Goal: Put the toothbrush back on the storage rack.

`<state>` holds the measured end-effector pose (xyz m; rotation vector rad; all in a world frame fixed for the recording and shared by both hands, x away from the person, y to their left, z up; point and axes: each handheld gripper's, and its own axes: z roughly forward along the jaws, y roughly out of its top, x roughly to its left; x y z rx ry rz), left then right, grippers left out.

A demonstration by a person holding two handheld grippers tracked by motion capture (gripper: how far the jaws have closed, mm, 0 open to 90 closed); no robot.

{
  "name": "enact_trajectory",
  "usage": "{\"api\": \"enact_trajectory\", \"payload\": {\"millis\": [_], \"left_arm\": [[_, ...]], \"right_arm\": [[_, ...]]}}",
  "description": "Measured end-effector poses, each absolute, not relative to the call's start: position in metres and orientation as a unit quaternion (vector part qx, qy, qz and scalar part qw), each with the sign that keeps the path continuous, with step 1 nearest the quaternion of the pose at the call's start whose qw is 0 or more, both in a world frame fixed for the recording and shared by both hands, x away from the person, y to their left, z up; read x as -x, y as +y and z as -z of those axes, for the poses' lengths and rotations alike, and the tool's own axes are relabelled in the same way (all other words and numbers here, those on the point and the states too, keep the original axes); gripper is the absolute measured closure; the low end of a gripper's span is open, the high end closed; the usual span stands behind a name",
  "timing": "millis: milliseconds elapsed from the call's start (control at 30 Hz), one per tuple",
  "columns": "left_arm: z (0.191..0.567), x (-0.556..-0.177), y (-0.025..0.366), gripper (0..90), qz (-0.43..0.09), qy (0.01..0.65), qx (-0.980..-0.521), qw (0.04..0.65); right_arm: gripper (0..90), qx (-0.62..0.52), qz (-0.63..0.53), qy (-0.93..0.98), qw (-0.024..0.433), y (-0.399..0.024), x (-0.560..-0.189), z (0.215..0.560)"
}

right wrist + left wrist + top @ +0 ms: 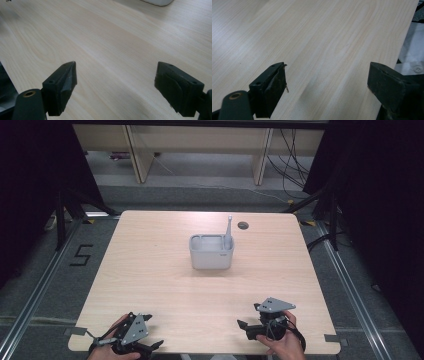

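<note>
**Item: grey compartment bin with one upright utensil, centre of table**

Location. The grey bin stands on the wooden table, slightly far of centre and a little right. A grey utensil handle rises from its right compartment, leaning slightly; which end sits inside cannot be told. A pale corner of the bin shows at the far edge of the right gripper view.

Handling, judged. The bin looks like moulded plastic: stiff, light, smooth-walled, likely to slide on the tabletop if nudged and to slip under a shallow pinch. Best hold is probably over a rim wall or the inner divider. The utensil looks slim, rigid and light; take it on the exposed shaft, well above the rim, and lift straight up so the bin is not tipped or dragged.

Tools. The left gripper sits at the near left edge, jaws spread wide and holding nothing, bare wood between them in the left gripper view. The right gripper sits at the near right, likewise released and empty. Both are well apart from the bin.

Surroundings. A round cable hole lies far right of the bin. Cables and bench legs stand beyond the table. Nothing lies between grippers and bin.
</note>
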<state>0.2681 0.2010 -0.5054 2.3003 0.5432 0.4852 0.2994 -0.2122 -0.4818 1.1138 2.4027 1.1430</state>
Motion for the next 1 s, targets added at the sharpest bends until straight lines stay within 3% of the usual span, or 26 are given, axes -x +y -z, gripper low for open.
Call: {"api": "enact_trajectory", "payload": {"millis": [1000], "left_arm": [[0.5051, -0.2687, 0.2016, 14.8, -0.189, 0.207, -0.893, 0.351]], "right_arm": [[18.5, -0.377, -0.392, 0.828, 0.134, -0.2123, -0.2996, 0.4843]]}}
